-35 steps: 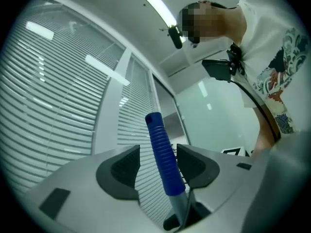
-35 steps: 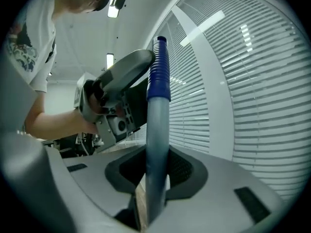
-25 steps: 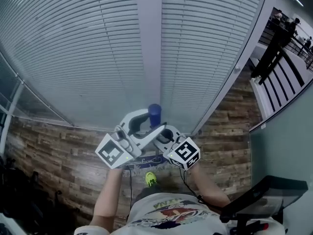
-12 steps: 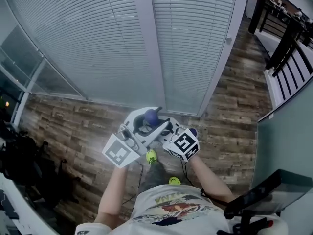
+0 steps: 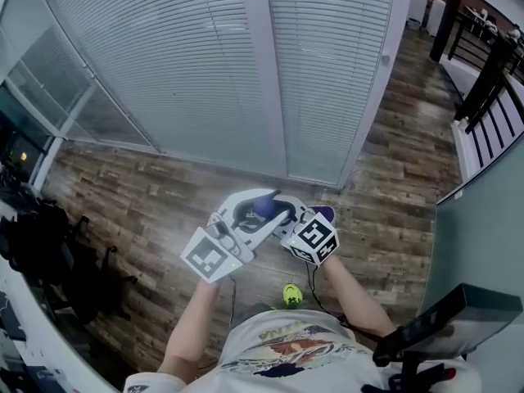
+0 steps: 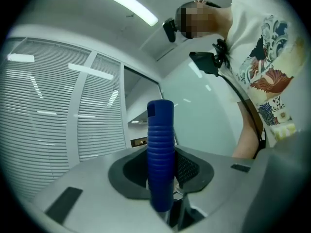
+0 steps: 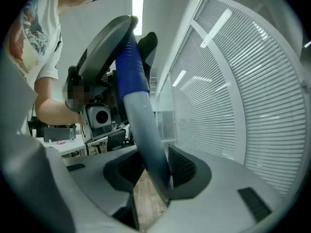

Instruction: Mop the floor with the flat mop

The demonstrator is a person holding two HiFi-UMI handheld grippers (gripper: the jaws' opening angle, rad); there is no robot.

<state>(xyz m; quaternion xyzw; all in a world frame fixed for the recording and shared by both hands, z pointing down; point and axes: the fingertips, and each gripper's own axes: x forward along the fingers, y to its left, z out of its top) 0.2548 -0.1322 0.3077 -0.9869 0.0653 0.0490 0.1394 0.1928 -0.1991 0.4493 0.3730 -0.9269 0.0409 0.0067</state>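
Note:
The flat mop's handle stands between both grippers in front of the person. Its blue ribbed top (image 5: 264, 206) (image 6: 160, 144) is upright between the pads of my left gripper (image 5: 250, 213) (image 6: 161, 165), which is shut on it. Lower down, the grey pole (image 7: 146, 130) slants through my right gripper (image 5: 284, 218) (image 7: 153, 171) and rests against the pads, so that gripper is shut on it. Both sets of jaws have just been opening a little, with the handle still between them. The mop head is hidden under the hands. I cannot identify a small blue patch (image 5: 323, 214) past the right gripper.
A glass wall with white blinds (image 5: 246, 72) runs along the far side of the wood plank floor (image 5: 147, 195). Dark chairs and bags (image 5: 41, 252) crowd the left edge. A black railing (image 5: 491, 64) is at upper right, a dark screen (image 5: 442, 322) at lower right. The person's yellow-green shoe (image 5: 291, 295) is below the grippers.
Both grippers and the handle have drawn back from the blinds, so more floor shows ahead. The blue mop strip seen under the hands a second ago is out of sight.

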